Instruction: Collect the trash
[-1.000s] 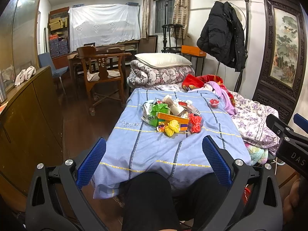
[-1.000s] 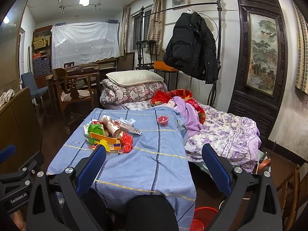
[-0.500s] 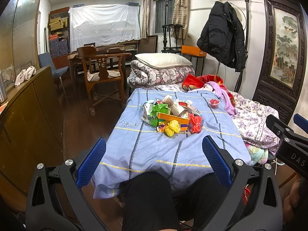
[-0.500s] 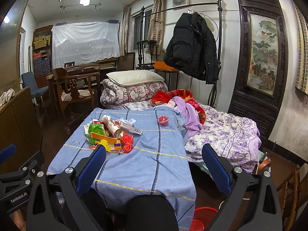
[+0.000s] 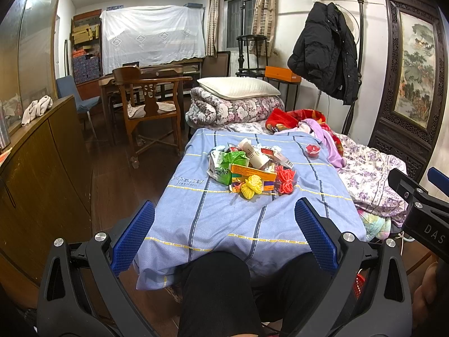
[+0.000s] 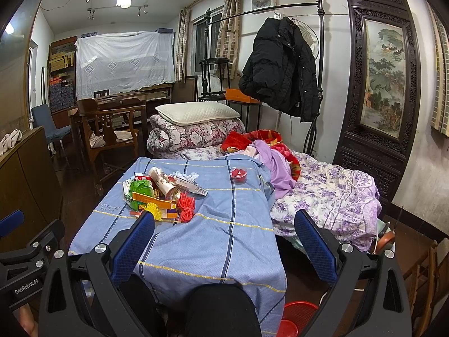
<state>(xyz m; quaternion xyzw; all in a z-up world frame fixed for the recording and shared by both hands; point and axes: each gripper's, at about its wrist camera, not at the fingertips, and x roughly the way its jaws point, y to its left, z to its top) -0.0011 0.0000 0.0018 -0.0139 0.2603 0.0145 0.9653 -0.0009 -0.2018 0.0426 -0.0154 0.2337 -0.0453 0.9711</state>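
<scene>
Jaws spread wide on both the left gripper [image 5: 224,233] and right gripper [image 6: 224,236]; start with the yellow yarn bundle [image 5: 250,186] nearest the counter's [image 5: 213,219] front edge, pinching its middle

The left gripper [image 5: 224,238] has a black plastic frame with two long fingers, each lined with a blue pad [image 5: 133,237] of fine grid texture, and round silver screws [image 5: 101,236] sit at the joints in the lower left and lower right of the frame. The right gripper [image 6: 224,238] is built the same way; its body carries white letters "DAS" at the right edge of the left wrist view, and the left gripper's body shows "GenRobot.AI" in the lower left of the right wrist view. Between the fingers at the bottom of both views the person's knees in black trousers [image 5: 216,289] are seen.
</scene>
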